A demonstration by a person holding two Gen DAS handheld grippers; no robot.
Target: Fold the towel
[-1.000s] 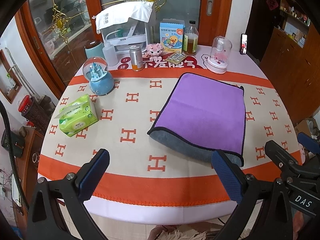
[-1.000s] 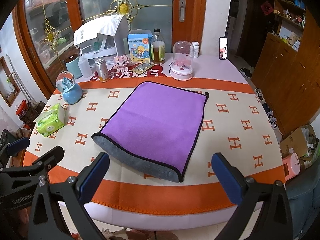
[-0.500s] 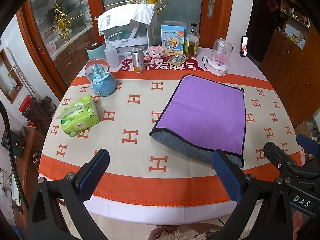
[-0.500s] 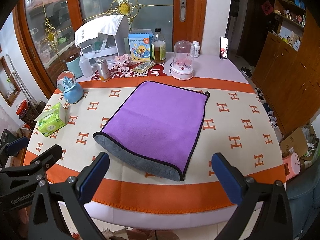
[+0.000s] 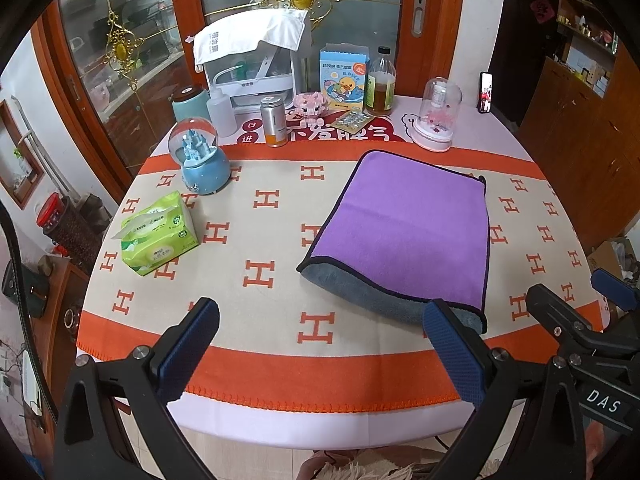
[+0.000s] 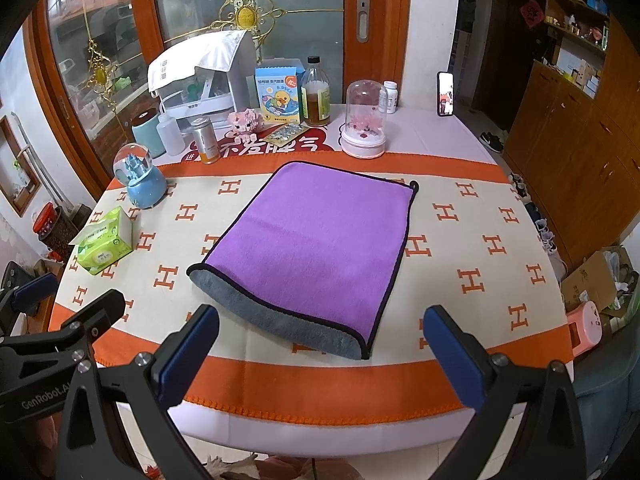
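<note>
A purple towel (image 5: 404, 224) with a grey underside and dark trim lies folded over on the round table, its fold nearest me; it also shows in the right wrist view (image 6: 320, 240). My left gripper (image 5: 320, 344) is open and empty, held off the table's near edge, left of the towel's near end. My right gripper (image 6: 320, 344) is open and empty, near the table's front edge, just in front of the towel's grey fold. The right gripper shows at the right of the left wrist view (image 5: 568, 320); the left gripper shows at the left of the right wrist view (image 6: 72, 320).
A green tissue pack (image 5: 158, 236) and a blue snow globe (image 5: 200, 160) stand at the left. At the back are a can (image 5: 274, 122), a bottle (image 5: 380, 84), a duck box (image 5: 344, 78), a glass dome (image 5: 438, 116) and a white appliance (image 5: 252, 68). The orange-and-cream cloth (image 5: 260, 272) covers the table.
Both grippers have drawn back slightly from the table; the towel looks a little farther away. The towel and other objects have not moved.
</note>
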